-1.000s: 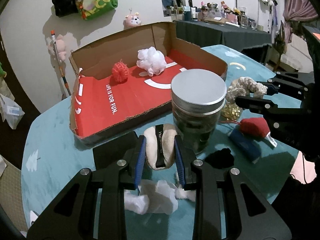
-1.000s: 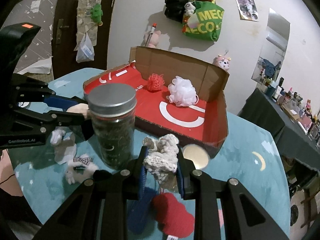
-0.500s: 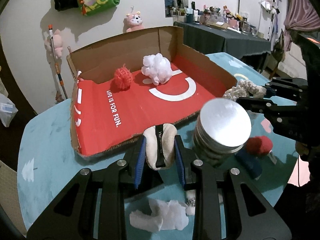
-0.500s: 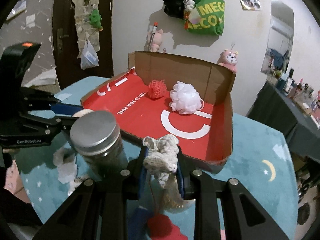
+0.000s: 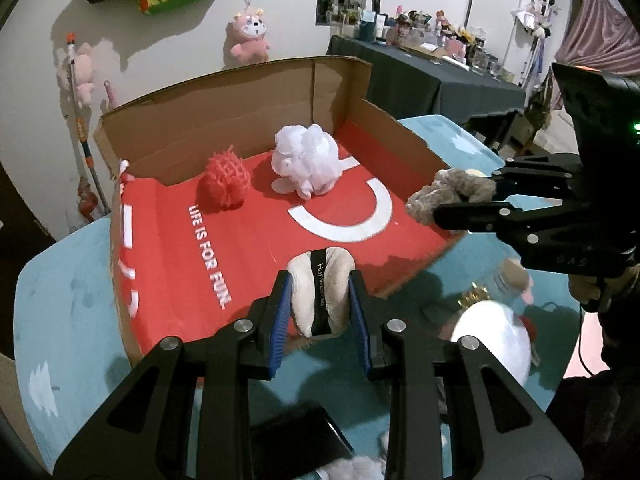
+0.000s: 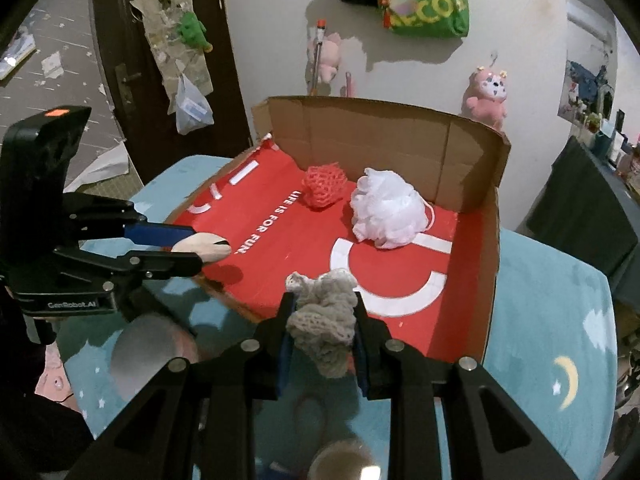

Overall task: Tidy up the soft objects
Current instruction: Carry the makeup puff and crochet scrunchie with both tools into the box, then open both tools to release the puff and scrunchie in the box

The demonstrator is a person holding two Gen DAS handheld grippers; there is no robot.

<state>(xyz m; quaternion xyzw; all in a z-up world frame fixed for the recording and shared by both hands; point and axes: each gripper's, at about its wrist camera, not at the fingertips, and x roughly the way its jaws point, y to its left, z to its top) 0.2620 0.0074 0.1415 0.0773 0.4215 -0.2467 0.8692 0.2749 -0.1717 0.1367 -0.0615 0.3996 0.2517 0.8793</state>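
My left gripper (image 5: 320, 300) is shut on a cream rolled cloth with a black band (image 5: 320, 284), held above the near edge of the red-lined cardboard box (image 5: 248, 236). My right gripper (image 6: 323, 320) is shut on a grey knitted piece (image 6: 324, 316) over the box's (image 6: 468, 288) near rim. Inside the box lie a red mesh puff (image 5: 226, 184) and a white mesh puff (image 5: 306, 164). Each gripper shows in the other's view: the right gripper (image 5: 456, 196) at right, the left gripper (image 6: 200, 246) at left.
A metal-lidded jar (image 5: 492, 344) stands blurred on the teal table (image 5: 60, 300) below the right gripper. White fluffy bits (image 5: 356, 470) and a black flat object (image 5: 296, 444) lie near the front edge. A dark table with bottles (image 5: 432, 64) stands behind.
Both grippers have risen and moved forward with their loads, from beside the jar to over the box's near edge. The jar has slid low in both views.
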